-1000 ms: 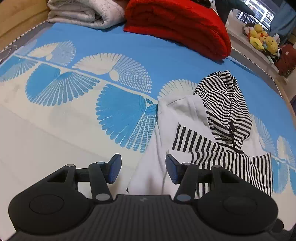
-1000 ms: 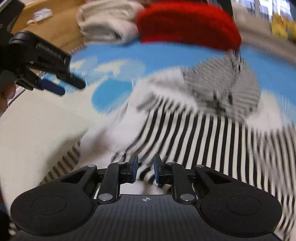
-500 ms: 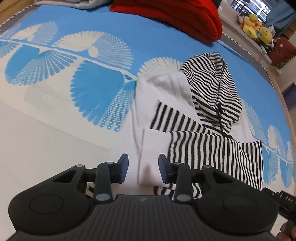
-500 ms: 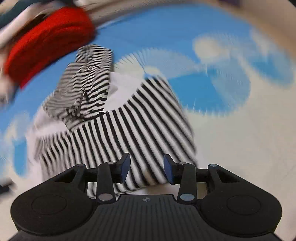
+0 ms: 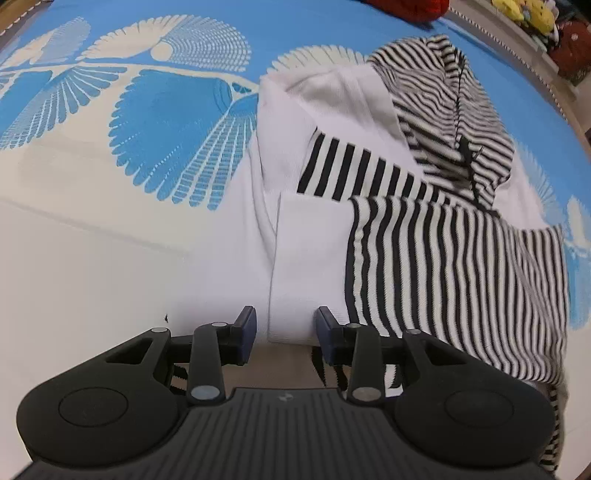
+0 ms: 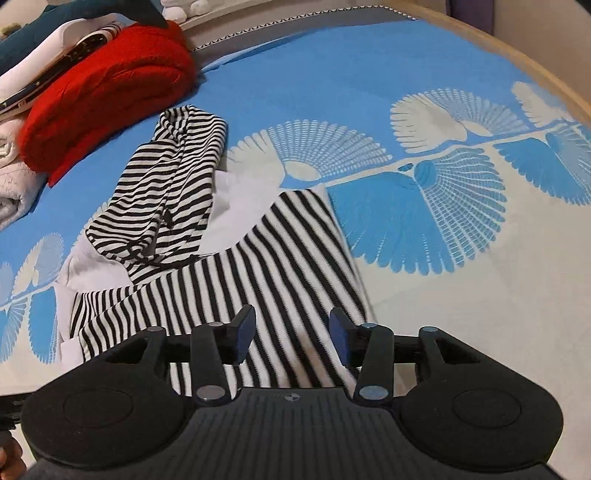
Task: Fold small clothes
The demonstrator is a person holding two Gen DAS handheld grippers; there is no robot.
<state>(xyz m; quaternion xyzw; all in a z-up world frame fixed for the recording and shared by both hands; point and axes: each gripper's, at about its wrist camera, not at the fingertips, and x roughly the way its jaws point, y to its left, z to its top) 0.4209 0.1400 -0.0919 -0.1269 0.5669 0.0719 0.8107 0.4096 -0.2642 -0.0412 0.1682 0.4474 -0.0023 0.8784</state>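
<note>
A small black-and-white striped hooded top (image 5: 424, 236) lies partly folded on the blue and white bedspread, its striped hood (image 5: 443, 110) at the far end. My left gripper (image 5: 284, 330) is open, its jaws on either side of the near white folded edge (image 5: 306, 266). In the right wrist view the same top (image 6: 273, 266) lies with its hood (image 6: 166, 192) to the left. My right gripper (image 6: 291, 334) is open just above the near striped hem and holds nothing.
A red folded blanket (image 6: 107, 92) and pale folded bedding (image 6: 11, 177) lie at the far side of the bed. Stuffed toys (image 5: 528, 14) sit beyond the bed's edge. The wooden bed frame (image 6: 535, 70) curves along the right.
Both grippers have come down closer to the top's near edge. The right gripper swung round to the other side and opened wider. A lower part of the top now lies folded over.
</note>
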